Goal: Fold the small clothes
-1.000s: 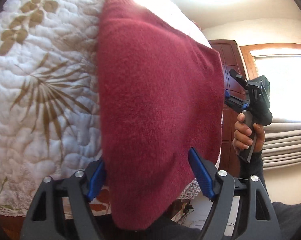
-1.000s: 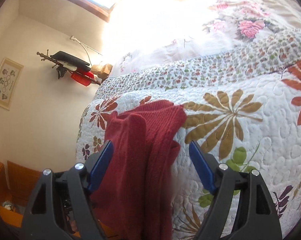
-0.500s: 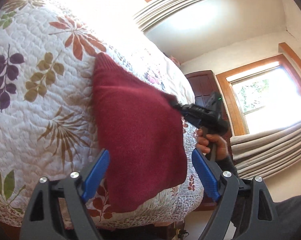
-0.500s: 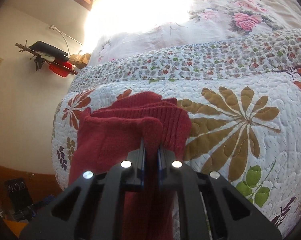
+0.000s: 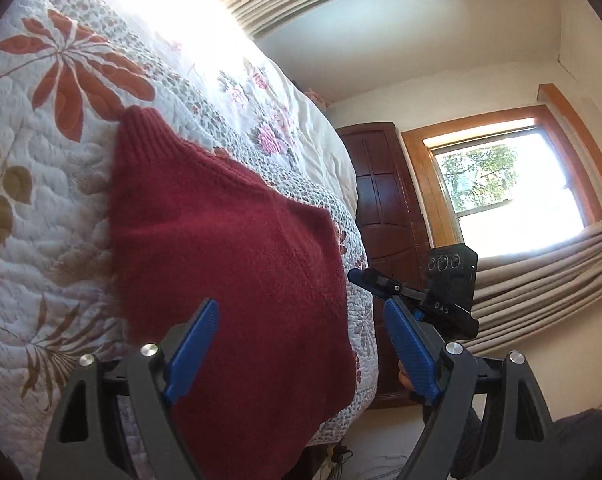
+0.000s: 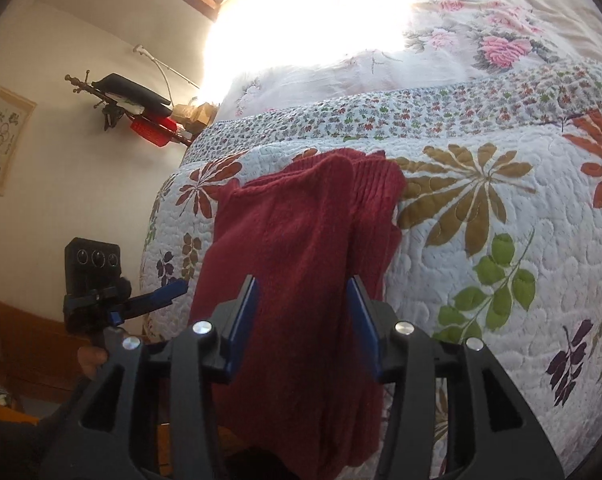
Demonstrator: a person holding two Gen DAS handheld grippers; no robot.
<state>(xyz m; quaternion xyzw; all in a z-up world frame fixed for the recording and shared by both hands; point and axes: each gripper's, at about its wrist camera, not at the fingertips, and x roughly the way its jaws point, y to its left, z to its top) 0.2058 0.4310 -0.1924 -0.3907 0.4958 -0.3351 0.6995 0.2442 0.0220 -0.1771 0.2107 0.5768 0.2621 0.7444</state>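
A dark red knit sweater (image 5: 229, 264) lies folded on the floral quilt (image 5: 41, 200) of a bed, with its lower end draped over the bed's edge. My left gripper (image 5: 300, 306) hovers open just above the sweater's near end, touching nothing. The right gripper (image 5: 365, 278) shows beside the sweater's right edge, held by a hand. In the right wrist view the sweater (image 6: 301, 232) runs up the quilt (image 6: 501, 280), ribbed hem at the far end. My right gripper (image 6: 303, 286) is open, one pad on each side of the cloth. The left gripper (image 6: 173, 292) is off the bed's corner.
A dark wooden wardrobe (image 5: 385, 220), a bright window (image 5: 501, 184) and beige curtains (image 5: 541, 280) stand past the bed. A wall rack (image 6: 133, 100) with bags and a framed picture (image 6: 5, 140) are on the other side. Rose-patterned bedding (image 6: 481, 40) covers the bed's far half.
The right gripper, open a second ago, shut on the sweater's fold half a second ago and has now opened again and let go. The left gripper has drawn back from the sweater.
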